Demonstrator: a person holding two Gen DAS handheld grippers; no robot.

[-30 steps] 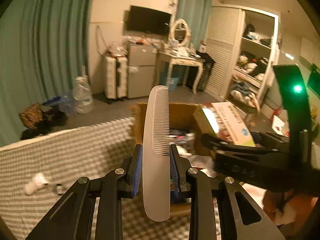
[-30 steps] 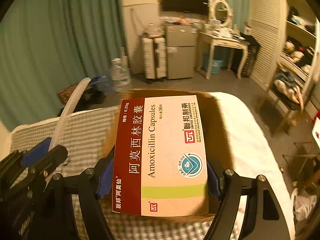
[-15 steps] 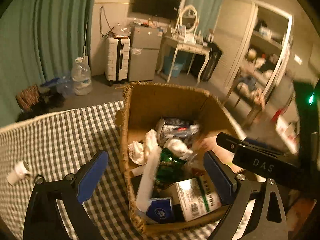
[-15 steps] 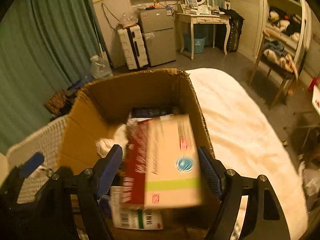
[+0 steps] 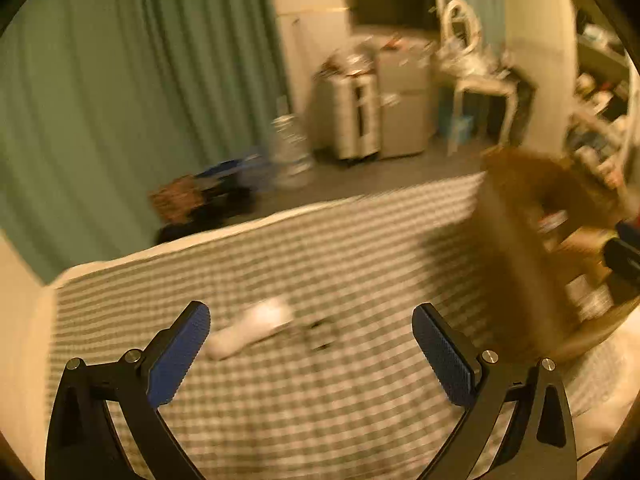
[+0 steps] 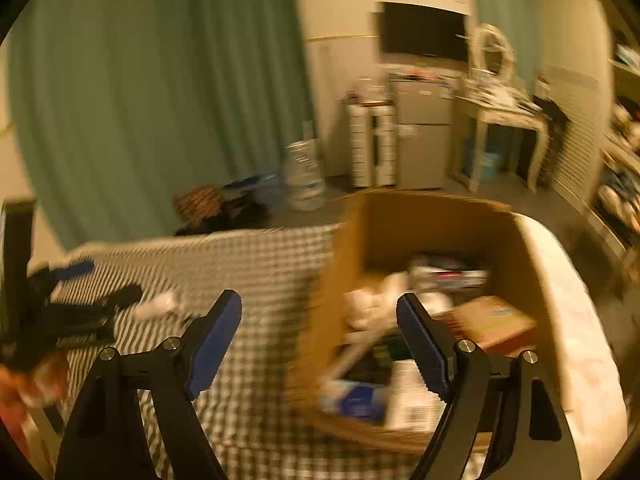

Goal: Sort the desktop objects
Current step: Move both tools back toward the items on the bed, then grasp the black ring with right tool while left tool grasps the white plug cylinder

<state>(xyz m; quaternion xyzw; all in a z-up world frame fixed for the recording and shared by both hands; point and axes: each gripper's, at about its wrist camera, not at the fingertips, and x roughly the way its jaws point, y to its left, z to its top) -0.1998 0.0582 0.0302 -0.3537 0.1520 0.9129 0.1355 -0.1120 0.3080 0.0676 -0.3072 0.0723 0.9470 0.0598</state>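
My left gripper [image 5: 311, 312] hangs over the checked cloth [image 5: 320, 412]; its jaws are opening, with nothing between them. A small white bottle [image 5: 250, 332] lies on the cloth just beyond its left finger, a small dark item [image 5: 320, 334] beside it. My right gripper [image 6: 319, 298] is open and holds nothing, straddling the near left wall of the cardboard box [image 6: 432, 216]. The amoxicillin box [image 6: 494, 320] lies inside among other items, with a pale strip [image 6: 352, 354] that may be the comb. In the right wrist view the left gripper [image 6: 76, 308] is at the far left.
The cardboard box [image 5: 516, 248] stands at the right of the left wrist view, blurred. Its far side rests on a white surface [image 6: 576, 320]. Beyond the cloth's far edge are a green curtain [image 5: 140, 92], bags and a water jug [image 5: 290, 148] on the floor.
The left gripper let the comb go into the box, opened wide and swung left over the cloth. The right gripper dropped the amoxicillin box into the cardboard box and shifted left.
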